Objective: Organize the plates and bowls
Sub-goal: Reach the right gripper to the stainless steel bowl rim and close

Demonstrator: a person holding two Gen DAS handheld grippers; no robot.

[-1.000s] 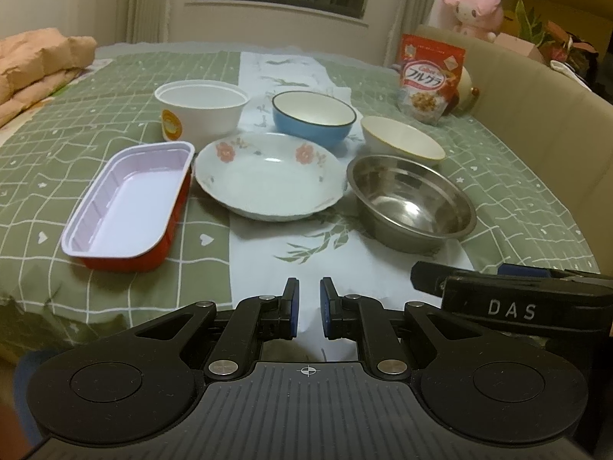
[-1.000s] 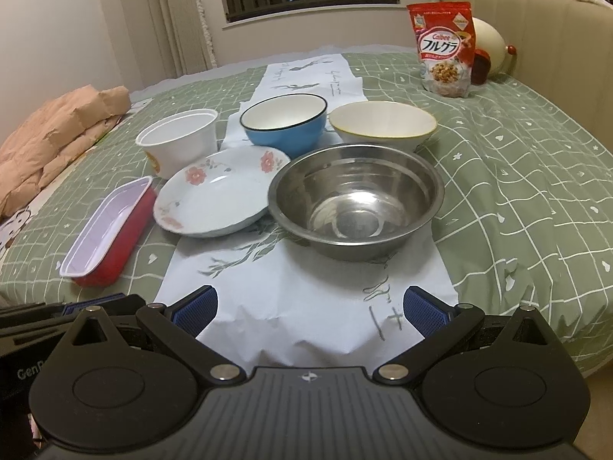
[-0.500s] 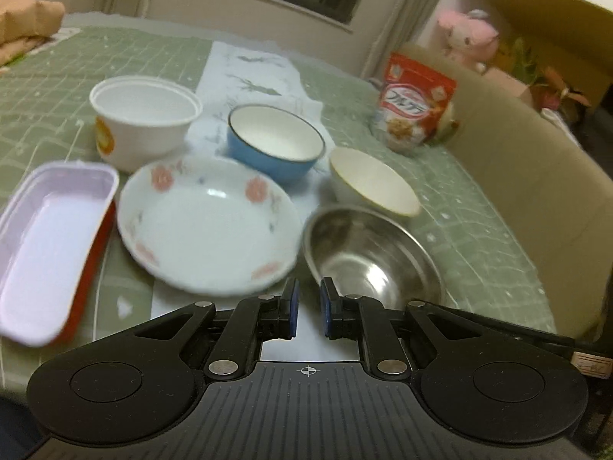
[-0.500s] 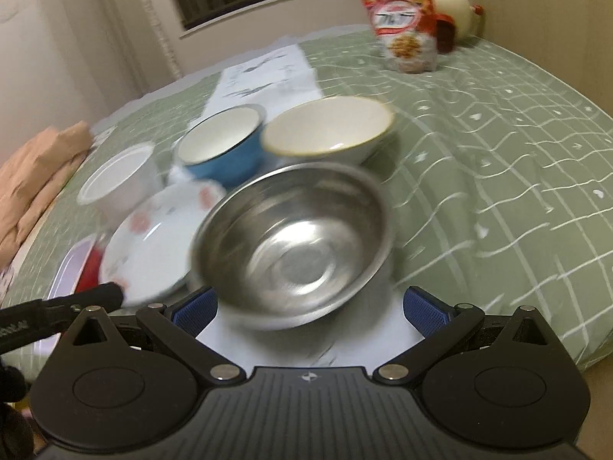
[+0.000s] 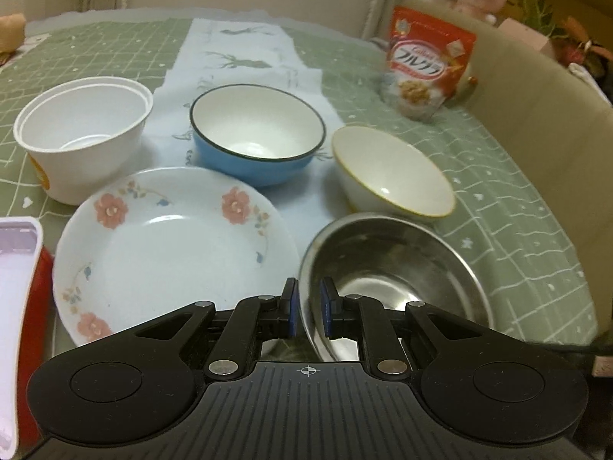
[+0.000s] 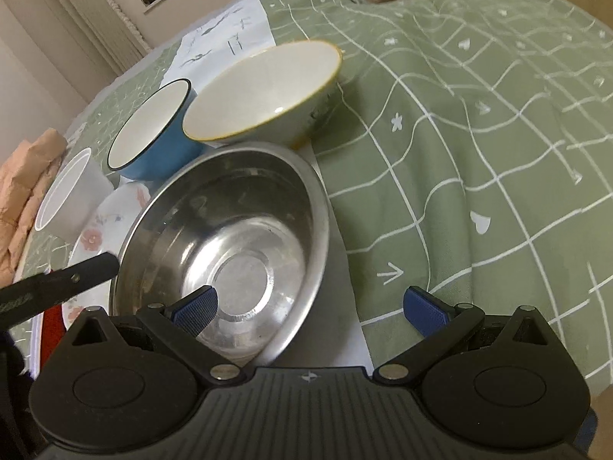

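I see the green gridded cloth point(image 6: 479, 122) covering the surface, with a white printed runner point(image 5: 245, 57) laid down its middle toward the far edge. All the dishes sit bunched on or beside that runner, toward the near edge.

The steel bowl point(image 6: 230, 237) is the biggest: round, shiny, empty, flat ring at its bottom, nearest to me on the runner's right side. Just left of it lies the floral plate point(image 5: 172, 245), shallow, white with pink flowers round its rim, nothing on it. At the near left edge I catch part of a red tray point(image 5: 23, 287) with a pale lining, empty as far as it shows. Behind the plate stand the white cup point(image 5: 84, 134), really two nested, and the blue bowl point(image 5: 256, 130), white inside with a dark rim, empty. Right of that, touching the steel bowl's far rim, is the cream bowl point(image 6: 264, 92) with a yellow edge, tilted, empty. A cereal bag point(image 5: 425, 65) stands near the far right edge.

My left gripper point(image 5: 307, 308) has its fingers drawn together, straddling the steel bowl's near-left rim; I cannot tell whether they pinch it. My right gripper point(image 6: 310, 308) has its pads wide apart, one over the bowl's inside, one outside.
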